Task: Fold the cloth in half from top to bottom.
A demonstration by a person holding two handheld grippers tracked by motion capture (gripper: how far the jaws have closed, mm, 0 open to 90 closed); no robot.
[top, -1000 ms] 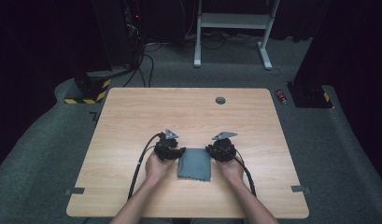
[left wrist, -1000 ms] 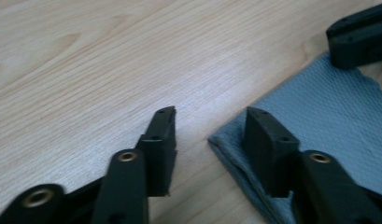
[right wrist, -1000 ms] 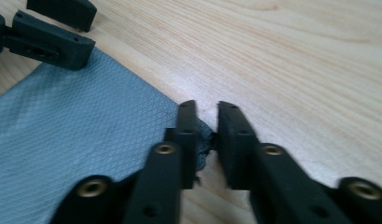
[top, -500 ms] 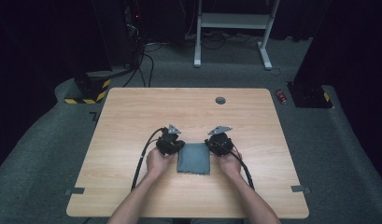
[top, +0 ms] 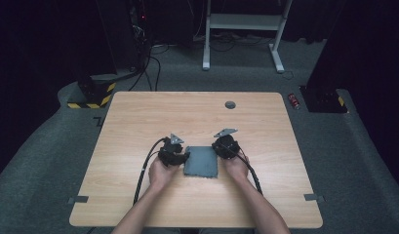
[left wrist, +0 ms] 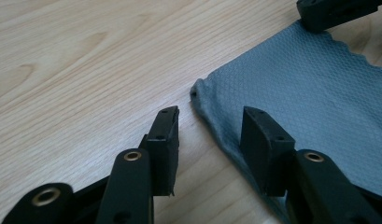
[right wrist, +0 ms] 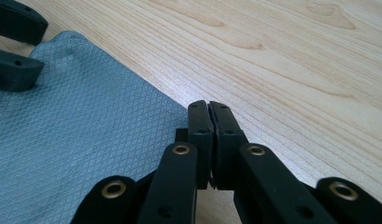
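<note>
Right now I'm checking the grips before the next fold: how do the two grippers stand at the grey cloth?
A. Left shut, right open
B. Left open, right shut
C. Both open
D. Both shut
B: the left gripper has its jaws apart astride the grey cloth edge, while the right gripper has its pads pressed together at the cloth's border.

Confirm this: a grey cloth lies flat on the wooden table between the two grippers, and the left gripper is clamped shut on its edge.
Not quite. The left gripper is open: in the left gripper view its jaws stand apart astride the edge of the grey cloth, having just opened. The cloth does lie on the wooden table between the grippers.
</note>
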